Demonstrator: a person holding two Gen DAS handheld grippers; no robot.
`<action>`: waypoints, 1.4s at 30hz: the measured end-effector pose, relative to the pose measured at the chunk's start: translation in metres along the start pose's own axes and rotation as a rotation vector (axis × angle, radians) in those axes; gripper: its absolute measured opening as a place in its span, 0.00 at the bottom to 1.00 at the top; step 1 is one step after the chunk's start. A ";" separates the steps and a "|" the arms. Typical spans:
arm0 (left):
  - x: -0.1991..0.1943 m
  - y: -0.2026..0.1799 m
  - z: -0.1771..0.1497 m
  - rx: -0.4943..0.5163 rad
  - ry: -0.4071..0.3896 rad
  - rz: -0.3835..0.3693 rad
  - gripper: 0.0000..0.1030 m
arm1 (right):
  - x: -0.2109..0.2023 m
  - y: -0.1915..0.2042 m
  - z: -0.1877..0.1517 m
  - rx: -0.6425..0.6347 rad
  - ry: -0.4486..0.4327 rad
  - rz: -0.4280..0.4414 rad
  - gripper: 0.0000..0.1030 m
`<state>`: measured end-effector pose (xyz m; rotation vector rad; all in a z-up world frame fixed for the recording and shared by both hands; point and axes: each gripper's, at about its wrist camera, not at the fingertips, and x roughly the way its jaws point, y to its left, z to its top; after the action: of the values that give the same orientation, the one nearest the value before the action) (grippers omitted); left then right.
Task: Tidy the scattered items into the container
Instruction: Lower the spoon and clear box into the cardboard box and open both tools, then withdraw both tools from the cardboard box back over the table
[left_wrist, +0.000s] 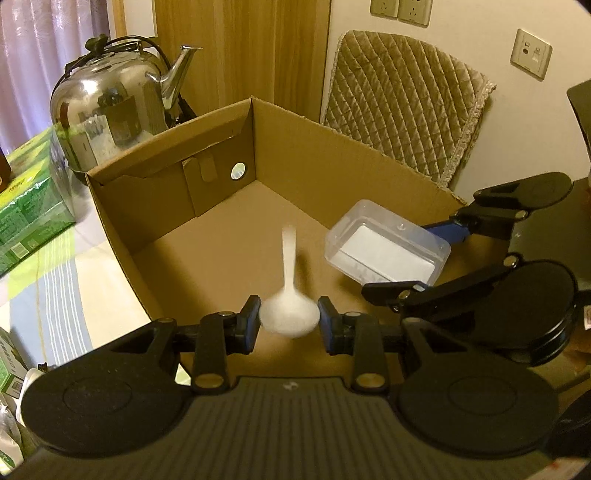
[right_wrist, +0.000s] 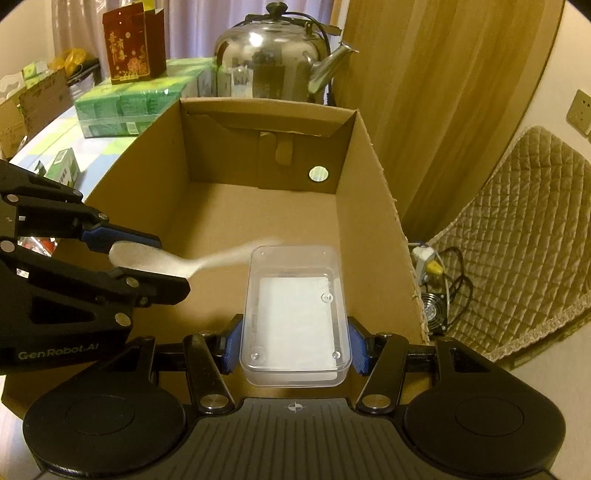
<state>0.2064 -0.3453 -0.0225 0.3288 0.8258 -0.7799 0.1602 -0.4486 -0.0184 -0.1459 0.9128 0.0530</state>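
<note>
Left gripper (left_wrist: 289, 322): pads closed against the bowl of a white spoon (left_wrist: 289, 295), handle pointing away, blurred. It hangs over the open cardboard box (left_wrist: 221, 229), above the floor.

Right gripper (right_wrist: 294, 345): jaws clamped on the two long sides of a clear plastic tray (right_wrist: 295, 314), also above the box interior, near its right wall.

Spoon and tray sit close, apart.

Behind the box: steel kettle (left_wrist: 110, 107); green cartons (right_wrist: 129, 107) beside it.
</note>
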 end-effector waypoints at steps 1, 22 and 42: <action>-0.001 0.000 0.000 -0.002 -0.002 0.001 0.27 | 0.000 0.001 0.001 0.000 -0.001 0.002 0.52; -0.068 0.024 -0.010 -0.050 -0.115 0.033 0.32 | 0.009 0.028 0.005 -0.053 0.039 0.031 0.52; -0.138 0.041 -0.070 -0.143 -0.145 0.082 0.37 | -0.072 0.057 0.004 0.020 -0.150 0.010 0.62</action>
<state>0.1405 -0.2115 0.0356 0.1751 0.7228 -0.6559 0.1131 -0.3908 0.0354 -0.1172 0.7641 0.0635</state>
